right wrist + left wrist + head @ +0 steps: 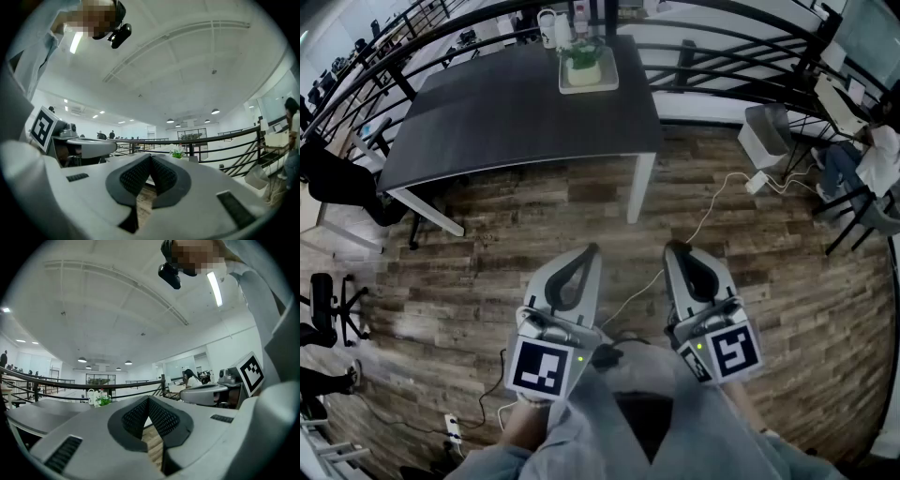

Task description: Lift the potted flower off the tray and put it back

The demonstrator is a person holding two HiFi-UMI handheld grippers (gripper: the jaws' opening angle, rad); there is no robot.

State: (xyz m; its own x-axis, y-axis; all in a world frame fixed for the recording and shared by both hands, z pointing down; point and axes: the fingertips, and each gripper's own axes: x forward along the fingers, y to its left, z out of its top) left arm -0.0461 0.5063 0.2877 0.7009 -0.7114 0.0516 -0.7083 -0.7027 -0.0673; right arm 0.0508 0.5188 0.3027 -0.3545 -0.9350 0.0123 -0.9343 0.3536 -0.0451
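Since neither tool had anything in it, I judged the task not yet begun: this was the approach step. Nearest me, the left gripper [589, 251] and the right gripper [677, 248], both grey-and-white, were held level and side by side over the brown wooden plank floor [516, 225]. Each had its jaws clenched tip to tip on nothing. Beyond them stood the dark grey rectangular table [506, 112], well apart from both tools. At its far edge lay the pale cream square tray [570, 87], and the small green potted flower [584, 61] in its light pot sat on it, upright as far as I could tell. White vessels [548, 26] stood just behind the tray, near the black metal railing [722, 42].

The next move, as I judged it, called for walking up to the table, opening one pair of jaws, and coming at the pot from the side without nudging the tray.

The head view alone showed the tray under the pot and the gap between tools and table. In the left gripper view and right gripper view I could not make out the tray, and the flower was only a tiny green tuft above the tabletop. They alone showed the black ribbed pads [159, 416] meeting and people [188, 377] at desks farther off.
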